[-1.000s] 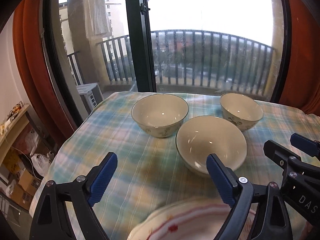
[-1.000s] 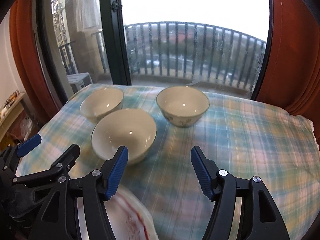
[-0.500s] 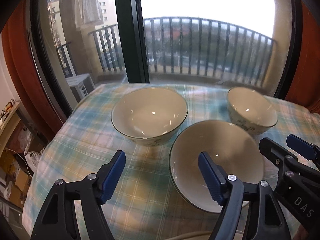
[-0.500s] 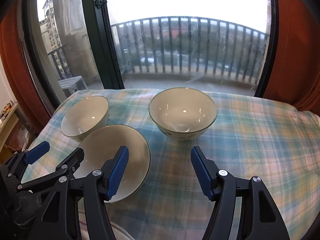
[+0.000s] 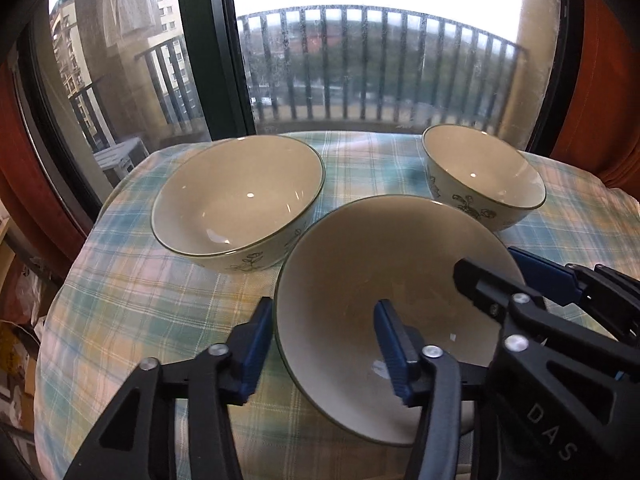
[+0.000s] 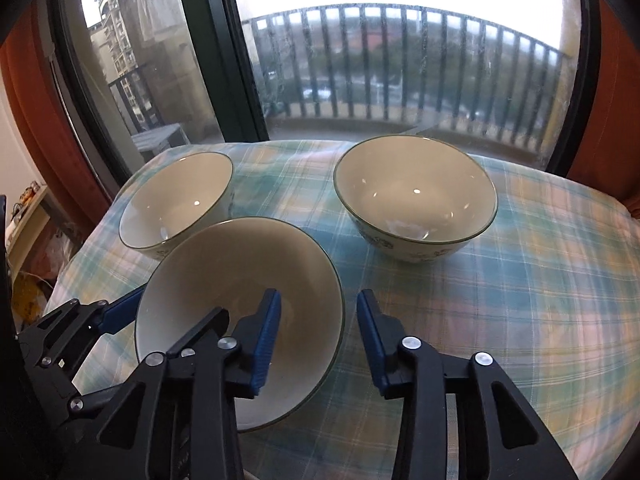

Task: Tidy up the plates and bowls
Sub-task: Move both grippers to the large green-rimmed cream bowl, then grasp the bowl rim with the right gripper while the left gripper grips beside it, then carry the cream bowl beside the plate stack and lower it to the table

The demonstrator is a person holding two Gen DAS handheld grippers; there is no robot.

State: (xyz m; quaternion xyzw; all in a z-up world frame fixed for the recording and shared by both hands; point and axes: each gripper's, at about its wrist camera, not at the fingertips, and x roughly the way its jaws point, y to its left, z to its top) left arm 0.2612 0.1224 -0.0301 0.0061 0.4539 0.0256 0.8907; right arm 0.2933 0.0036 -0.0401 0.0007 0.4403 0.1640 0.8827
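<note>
Three cream bowls with dark rims stand on a plaid tablecloth. The near bowl [image 5: 384,264] [image 6: 240,280] lies between both grippers. My left gripper [image 5: 324,344] is open and straddles its left rim, one finger outside and one inside. My right gripper [image 6: 318,336] is open and straddles its right rim the same way. A second bowl [image 5: 240,196] [image 6: 176,200] stands at the back left. A third bowl [image 5: 484,176] [image 6: 416,196] stands at the back right. No plate shows in either view.
The plaid tablecloth [image 6: 500,300] covers a rounded table in front of a large window with a dark frame [image 5: 208,48] and a balcony railing. Orange curtains [image 6: 24,100] hang at both sides. A shelf with clutter [image 5: 16,300] is low at the left.
Both grippers have moved forward and down to the near bowl, and their jaws have narrowed around its rim. The red-marked plate at the bottom has dropped out of view.
</note>
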